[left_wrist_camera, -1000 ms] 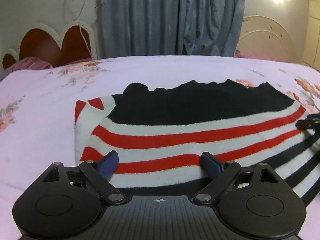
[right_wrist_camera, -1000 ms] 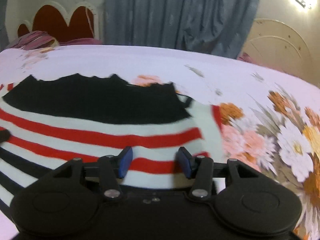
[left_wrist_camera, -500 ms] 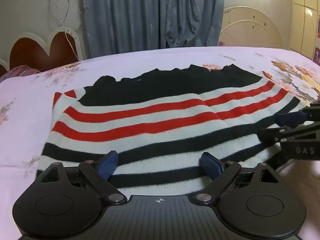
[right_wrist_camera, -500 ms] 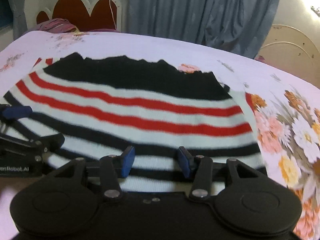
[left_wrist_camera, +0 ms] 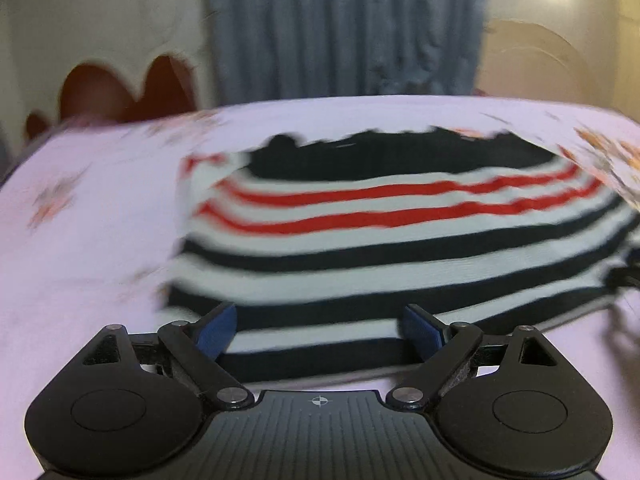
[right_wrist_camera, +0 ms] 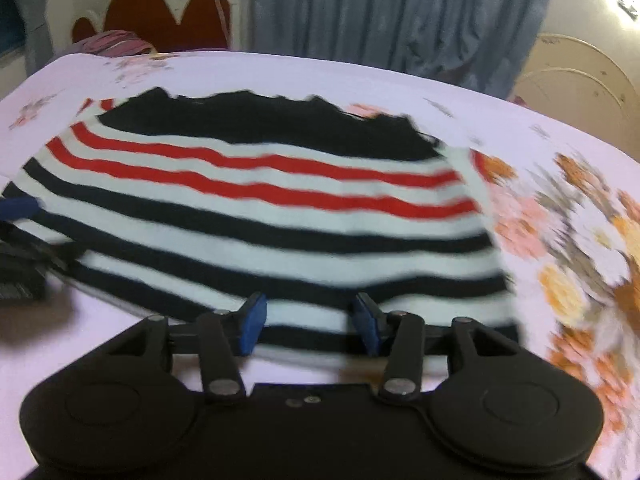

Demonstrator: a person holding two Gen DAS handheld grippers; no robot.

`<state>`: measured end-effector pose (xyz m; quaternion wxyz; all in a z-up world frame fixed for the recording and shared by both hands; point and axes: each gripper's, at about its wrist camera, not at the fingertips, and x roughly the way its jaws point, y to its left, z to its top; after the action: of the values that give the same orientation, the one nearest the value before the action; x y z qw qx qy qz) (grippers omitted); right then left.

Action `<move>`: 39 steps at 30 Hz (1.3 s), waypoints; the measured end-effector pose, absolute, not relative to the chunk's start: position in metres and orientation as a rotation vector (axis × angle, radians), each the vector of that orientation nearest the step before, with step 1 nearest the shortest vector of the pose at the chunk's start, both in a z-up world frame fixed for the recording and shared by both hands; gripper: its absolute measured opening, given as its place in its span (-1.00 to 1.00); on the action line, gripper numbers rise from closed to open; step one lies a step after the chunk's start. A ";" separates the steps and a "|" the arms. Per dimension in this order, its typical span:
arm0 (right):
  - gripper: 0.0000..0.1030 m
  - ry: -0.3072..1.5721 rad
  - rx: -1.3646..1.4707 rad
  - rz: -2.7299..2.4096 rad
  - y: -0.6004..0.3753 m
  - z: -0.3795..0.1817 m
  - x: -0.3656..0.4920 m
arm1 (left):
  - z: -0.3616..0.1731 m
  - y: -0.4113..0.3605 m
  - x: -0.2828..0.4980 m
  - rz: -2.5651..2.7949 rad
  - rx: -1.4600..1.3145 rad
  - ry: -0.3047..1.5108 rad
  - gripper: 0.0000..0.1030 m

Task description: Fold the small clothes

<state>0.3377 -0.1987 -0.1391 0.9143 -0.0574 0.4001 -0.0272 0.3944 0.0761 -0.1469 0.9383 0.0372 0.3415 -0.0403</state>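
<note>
A small striped sweater [left_wrist_camera: 380, 240] lies flat on the bed, white with red and black stripes and a black far part. It also shows in the right wrist view [right_wrist_camera: 260, 208]. My left gripper [left_wrist_camera: 318, 330] is open and empty, just above the sweater's near hem on its left side. My right gripper [right_wrist_camera: 310, 322] is open and empty, over the near hem on the right side. The left gripper's blue fingertip [right_wrist_camera: 18, 206] shows at the left edge of the right wrist view. Both views are motion-blurred.
The bed has a pale pink floral sheet [left_wrist_camera: 88, 240], with large orange and pink flowers [right_wrist_camera: 580, 248] to the right of the sweater. A red and white headboard [right_wrist_camera: 168, 16], grey-blue curtains [left_wrist_camera: 344, 28] and a cream arched frame [right_wrist_camera: 580, 72] stand behind.
Both grippers drew back toward the sweater's near hem over the last second, and both stayed open. The sweater has not moved. The views are now blurred.
</note>
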 end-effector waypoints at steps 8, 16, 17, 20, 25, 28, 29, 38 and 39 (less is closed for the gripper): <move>-0.10 0.759 -0.044 -0.225 -0.240 -0.121 0.326 | -0.148 0.088 0.390 -0.078 0.041 0.711 0.72; -0.34 0.856 0.007 -0.142 -0.254 -0.135 0.324 | -0.147 0.089 0.385 -0.065 0.028 0.688 0.72; -0.37 0.866 -0.007 -0.140 -0.253 -0.137 0.321 | -0.149 0.089 0.384 -0.065 0.037 0.684 0.72; -0.49 0.896 -0.037 -0.160 -0.246 -0.141 0.309 | -0.152 0.088 0.383 -0.065 0.055 0.680 0.72; -0.52 0.797 -0.054 -0.194 -0.245 -0.140 0.293 | -0.146 0.087 0.386 -0.073 0.065 0.695 0.72; -0.45 0.689 0.021 -0.167 -0.248 -0.119 0.287 | -0.146 0.084 0.384 -0.066 0.087 0.696 0.72; -0.43 0.677 0.014 -0.168 -0.246 -0.116 0.289 | -0.149 0.085 0.384 -0.064 0.074 0.700 0.72; -0.27 0.815 -0.065 -0.163 -0.243 -0.141 0.320 | -0.153 0.087 0.389 -0.064 0.071 0.719 0.74; -0.25 0.814 -0.069 -0.163 -0.242 -0.142 0.320 | -0.153 0.086 0.390 -0.062 0.073 0.721 0.75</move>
<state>0.3201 -0.2424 -0.1418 0.9145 -0.0338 0.3955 -0.0789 0.3898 0.0859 -0.1529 0.9345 0.0359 0.3528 -0.0304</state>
